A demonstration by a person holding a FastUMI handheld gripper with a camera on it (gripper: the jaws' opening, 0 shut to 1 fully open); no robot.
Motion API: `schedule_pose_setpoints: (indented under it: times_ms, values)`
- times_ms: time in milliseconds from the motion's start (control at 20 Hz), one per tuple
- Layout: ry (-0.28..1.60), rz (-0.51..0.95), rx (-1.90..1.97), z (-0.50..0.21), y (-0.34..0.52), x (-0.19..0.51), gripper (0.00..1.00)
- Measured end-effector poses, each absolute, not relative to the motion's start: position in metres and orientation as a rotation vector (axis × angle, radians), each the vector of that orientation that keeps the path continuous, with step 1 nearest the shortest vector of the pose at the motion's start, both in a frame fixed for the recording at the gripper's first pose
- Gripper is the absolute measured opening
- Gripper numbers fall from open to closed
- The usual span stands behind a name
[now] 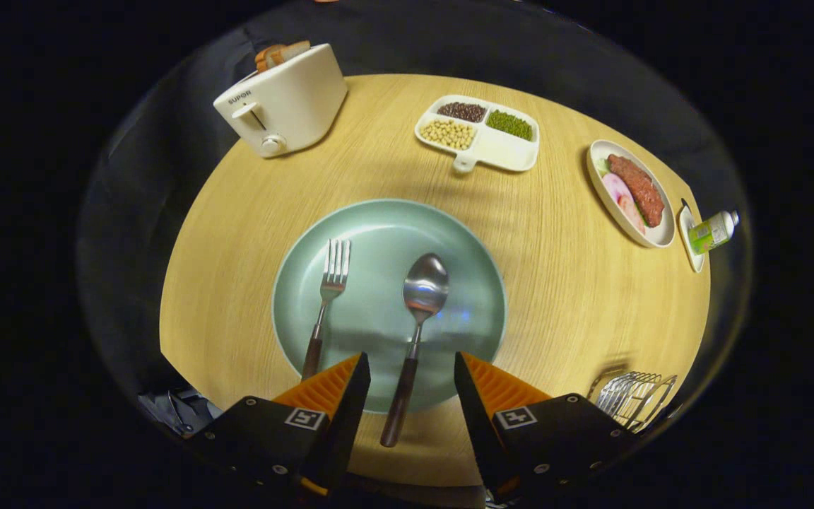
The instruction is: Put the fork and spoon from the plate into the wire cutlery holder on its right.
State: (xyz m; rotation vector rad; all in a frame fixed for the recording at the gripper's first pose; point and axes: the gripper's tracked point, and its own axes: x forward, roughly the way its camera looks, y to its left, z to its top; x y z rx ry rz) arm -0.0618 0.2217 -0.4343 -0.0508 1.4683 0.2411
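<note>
A pale green plate lies on the round wooden table just ahead of my fingers. On it rest a fork on the left and a spoon on the right, both with dark handles pointing toward me. My gripper is open above the plate's near rim. The spoon's handle runs between the two fingers without touching them. The fork's handle ends just beyond the left finger. The wire cutlery holder stands to the right of the right finger, near the table's edge.
Beyond the plate stand a white toaster with bread at the far left and a divided tray of beans. To the right are an oval dish of meat and a small bottle at the table's rim.
</note>
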Motion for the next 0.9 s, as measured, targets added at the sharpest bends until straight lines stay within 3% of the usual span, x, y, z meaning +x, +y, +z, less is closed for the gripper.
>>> schedule_pose_setpoints:
  times_ms: [350,450,600,700,900]
  values:
    - [1.545,0.179,-0.099,-0.460,0.219,-0.064,0.58]
    - [1.559,0.156,-0.121,-0.464,0.215,-0.066,0.46]
    - [1.578,0.125,-0.104,-0.469,0.215,-0.070,0.22]
    - [1.561,0.119,-0.090,-0.470,0.215,-0.066,0.13]
    - [1.508,0.141,-0.031,-0.463,0.216,-0.060,0.06]
